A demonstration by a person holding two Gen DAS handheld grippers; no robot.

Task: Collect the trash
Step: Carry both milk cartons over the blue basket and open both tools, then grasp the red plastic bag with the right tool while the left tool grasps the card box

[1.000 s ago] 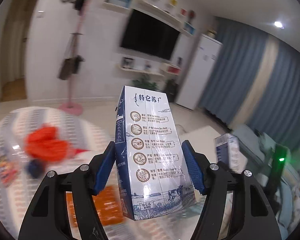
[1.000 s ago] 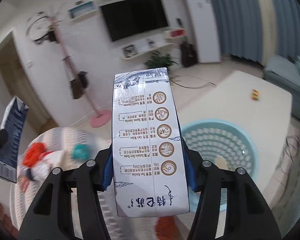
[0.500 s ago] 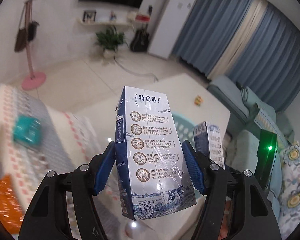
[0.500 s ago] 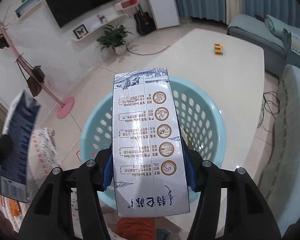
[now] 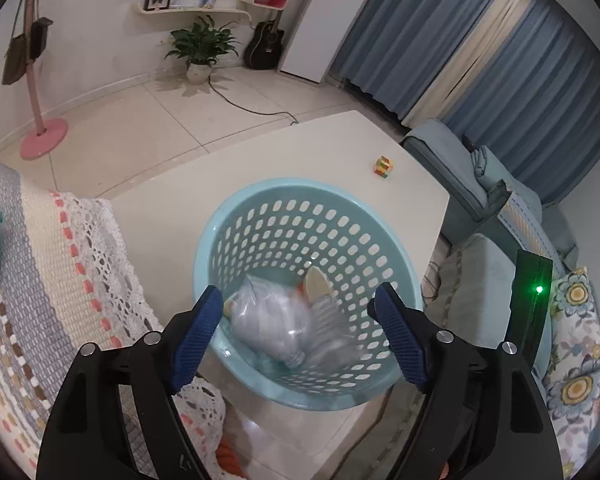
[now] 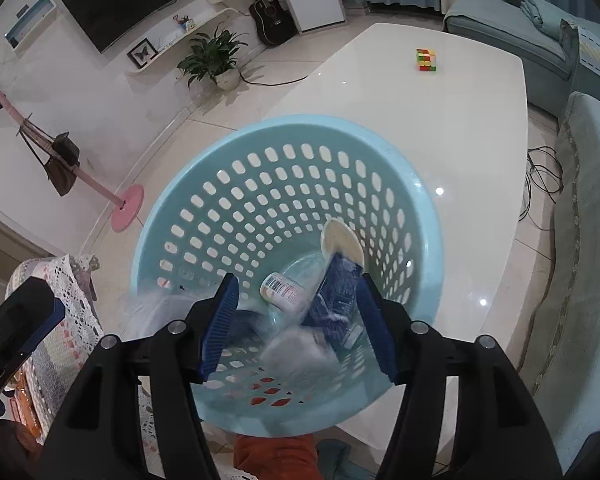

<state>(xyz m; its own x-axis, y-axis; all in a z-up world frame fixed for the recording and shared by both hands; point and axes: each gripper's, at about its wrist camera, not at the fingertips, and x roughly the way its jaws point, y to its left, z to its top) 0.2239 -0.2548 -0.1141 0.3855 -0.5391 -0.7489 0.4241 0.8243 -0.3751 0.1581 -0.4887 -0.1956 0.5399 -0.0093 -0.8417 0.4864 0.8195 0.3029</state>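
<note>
a white desk [image 5: 260, 160] stands on a pale tiled floor, with a potted plant [image 5: 200, 46], a guitar [image 5: 265, 46] and blue curtains [image 5: 480, 52] far beyond the claws, and a colourful cube [image 6: 427, 60] on the desk past the basket. a crocheted cloth [image 5: 60, 260] lies left of the left claw [image 5: 298, 336]. the pale blue perforated basket [image 6: 204, 184] sits right under both claws. in it lie blurred cartons: a dark blue carton [image 6: 336, 292] with unreadable print between the right claw's fingers, a barcoded container [image 6: 282, 292], and a round lid [image 6: 342, 242]. the left claw and the right claw [image 6: 298, 328] are both spread, gripping nothing.
</note>
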